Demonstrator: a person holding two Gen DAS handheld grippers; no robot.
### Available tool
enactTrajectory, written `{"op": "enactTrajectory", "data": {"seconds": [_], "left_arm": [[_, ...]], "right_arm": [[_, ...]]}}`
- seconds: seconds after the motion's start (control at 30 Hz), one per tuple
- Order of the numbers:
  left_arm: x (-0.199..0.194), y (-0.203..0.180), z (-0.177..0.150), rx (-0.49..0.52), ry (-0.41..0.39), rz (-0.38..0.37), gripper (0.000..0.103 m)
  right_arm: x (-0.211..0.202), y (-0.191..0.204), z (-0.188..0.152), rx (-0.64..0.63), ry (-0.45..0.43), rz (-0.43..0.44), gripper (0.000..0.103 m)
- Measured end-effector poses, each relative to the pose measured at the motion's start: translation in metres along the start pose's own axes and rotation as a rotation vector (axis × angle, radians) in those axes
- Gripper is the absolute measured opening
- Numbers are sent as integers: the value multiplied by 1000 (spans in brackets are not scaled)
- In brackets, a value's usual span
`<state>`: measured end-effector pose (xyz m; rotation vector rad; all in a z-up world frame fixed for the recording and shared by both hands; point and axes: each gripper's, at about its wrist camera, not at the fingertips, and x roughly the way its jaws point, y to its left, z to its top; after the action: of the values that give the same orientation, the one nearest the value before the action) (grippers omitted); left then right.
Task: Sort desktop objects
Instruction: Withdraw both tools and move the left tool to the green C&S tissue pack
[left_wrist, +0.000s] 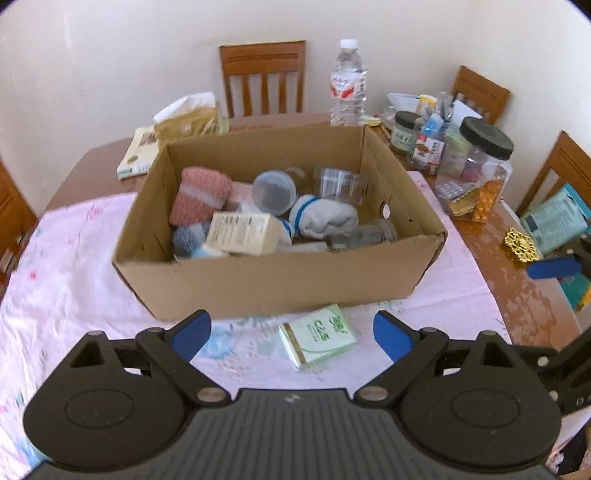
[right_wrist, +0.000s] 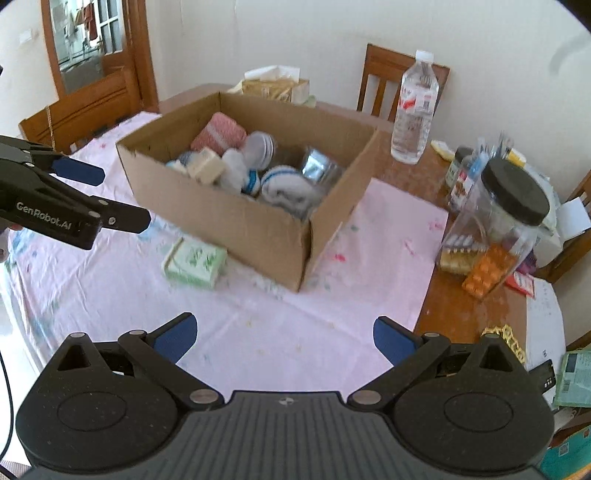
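A cardboard box stands on the pink cloth, filled with rolled socks, a pink knitted roll, clear plastic tubs and a small beige carton. A pale green packet lies on the cloth just in front of the box. My left gripper hovers open right over that packet, with nothing between its fingers; it also shows at the left edge of the right wrist view. My right gripper is open over bare cloth near the table's front.
A water bottle, a black-lidded clear jar with blister packs, small jars and loose packets crowd the wooden table at the right. A tissue pack and booklet lie behind the box. Wooden chairs ring the table.
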<state>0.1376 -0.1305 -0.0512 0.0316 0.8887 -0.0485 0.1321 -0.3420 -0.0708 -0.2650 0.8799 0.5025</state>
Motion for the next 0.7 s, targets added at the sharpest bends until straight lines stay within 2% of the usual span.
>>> {"op": "enactTrajectory", "data": {"seconds": [0.23, 0.37, 0.7], "left_arm": [[18, -13, -15, -78, 15, 63, 95], [31, -22, -20, -88, 23, 97, 95], [72, -40, -32, -131, 66, 128, 95]], "right_arm": [[2, -15, -16, 39, 4, 11, 103], [-1, -19, -21, 24, 3, -2, 103], [2, -38, -33, 61, 23, -26, 103]]}}
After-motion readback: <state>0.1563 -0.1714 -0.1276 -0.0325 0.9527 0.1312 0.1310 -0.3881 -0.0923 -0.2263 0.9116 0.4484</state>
